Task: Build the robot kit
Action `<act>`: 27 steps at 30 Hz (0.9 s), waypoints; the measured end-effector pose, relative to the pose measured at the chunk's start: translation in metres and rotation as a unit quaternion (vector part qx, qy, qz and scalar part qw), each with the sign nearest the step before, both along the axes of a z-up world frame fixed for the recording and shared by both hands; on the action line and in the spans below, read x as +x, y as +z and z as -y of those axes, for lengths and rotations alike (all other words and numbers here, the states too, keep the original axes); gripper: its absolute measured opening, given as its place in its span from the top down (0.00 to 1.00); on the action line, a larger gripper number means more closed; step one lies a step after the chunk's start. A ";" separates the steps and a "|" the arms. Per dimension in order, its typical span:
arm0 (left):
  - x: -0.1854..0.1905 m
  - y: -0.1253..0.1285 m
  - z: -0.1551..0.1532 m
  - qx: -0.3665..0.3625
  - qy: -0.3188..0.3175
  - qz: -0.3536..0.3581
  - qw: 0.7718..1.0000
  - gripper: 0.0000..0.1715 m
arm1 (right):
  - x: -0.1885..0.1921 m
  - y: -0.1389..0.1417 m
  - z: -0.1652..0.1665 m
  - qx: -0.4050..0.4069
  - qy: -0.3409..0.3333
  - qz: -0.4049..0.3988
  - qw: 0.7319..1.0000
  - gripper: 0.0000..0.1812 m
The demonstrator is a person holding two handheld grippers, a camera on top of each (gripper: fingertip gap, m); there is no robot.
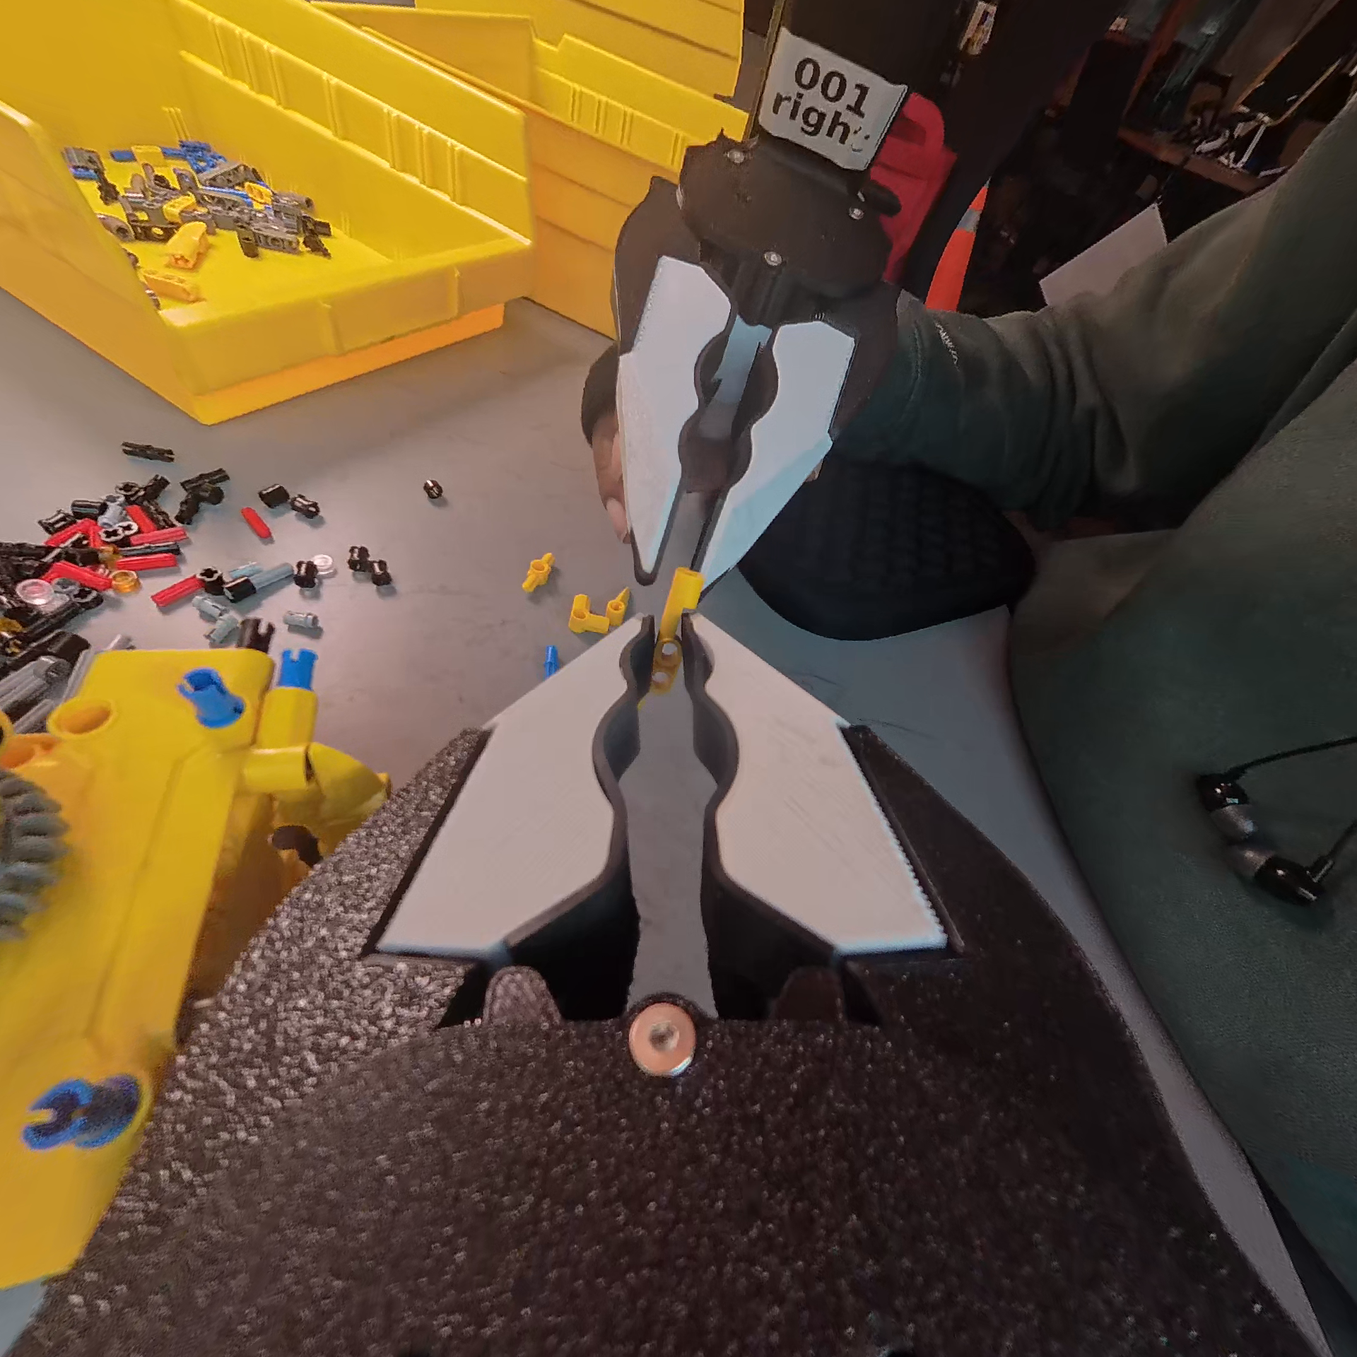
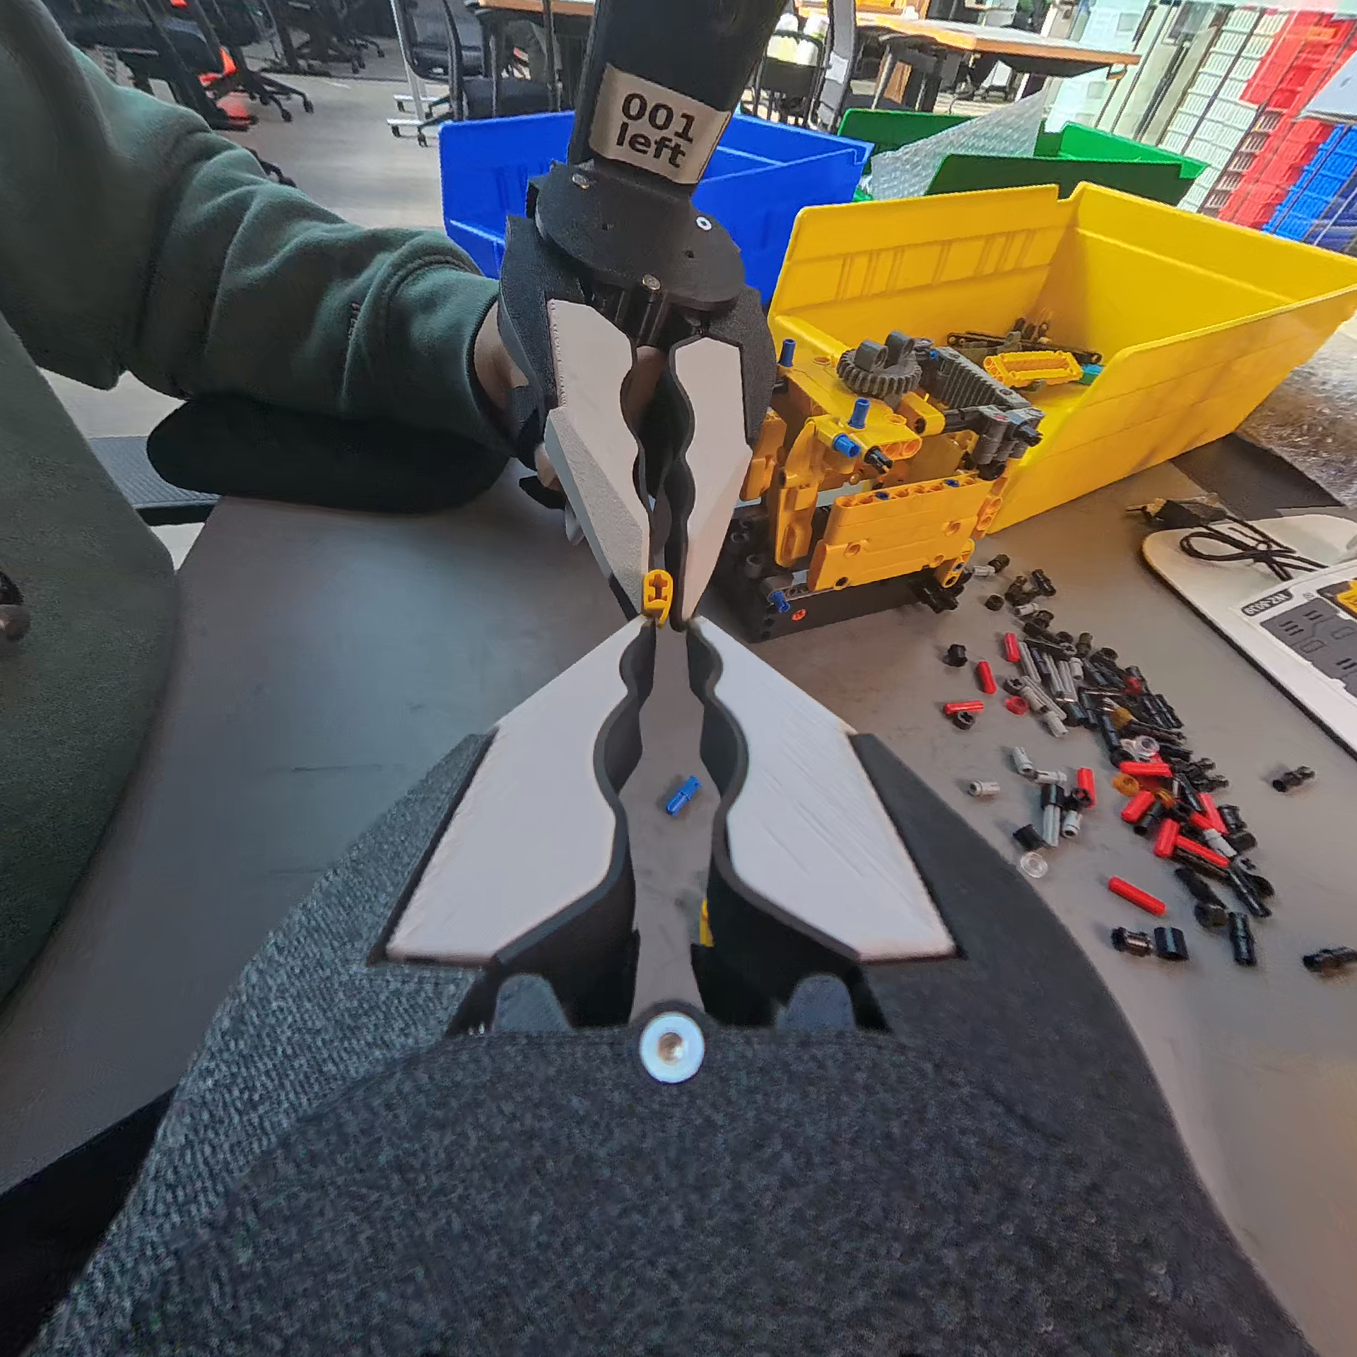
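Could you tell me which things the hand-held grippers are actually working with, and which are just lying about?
In hand:
- left hand-held gripper and right hand-held gripper, tip to tip, both shut on the small yellow piece

Lying about on the table:
- blue pin
- loose parts
- yellow model
- yellow bin
- booklet
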State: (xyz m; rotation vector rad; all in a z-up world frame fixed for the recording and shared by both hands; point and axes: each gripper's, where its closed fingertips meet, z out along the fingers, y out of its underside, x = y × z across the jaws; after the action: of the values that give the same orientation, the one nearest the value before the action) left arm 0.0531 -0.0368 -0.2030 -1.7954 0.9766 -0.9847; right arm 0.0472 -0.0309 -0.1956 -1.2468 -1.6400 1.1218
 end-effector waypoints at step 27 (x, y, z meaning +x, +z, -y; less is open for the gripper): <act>-0.012 -0.024 0.005 -0.032 0.022 -0.046 0.998 0.96 | 0.016 -0.070 -0.011 0.047 0.000 0.235 0.971 0.92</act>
State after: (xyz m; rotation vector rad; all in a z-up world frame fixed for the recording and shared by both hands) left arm 0.0412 -0.0417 -0.2268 -1.9217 0.9678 -0.9215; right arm 0.0631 -0.0199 -0.2659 -1.5297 -2.0101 0.7696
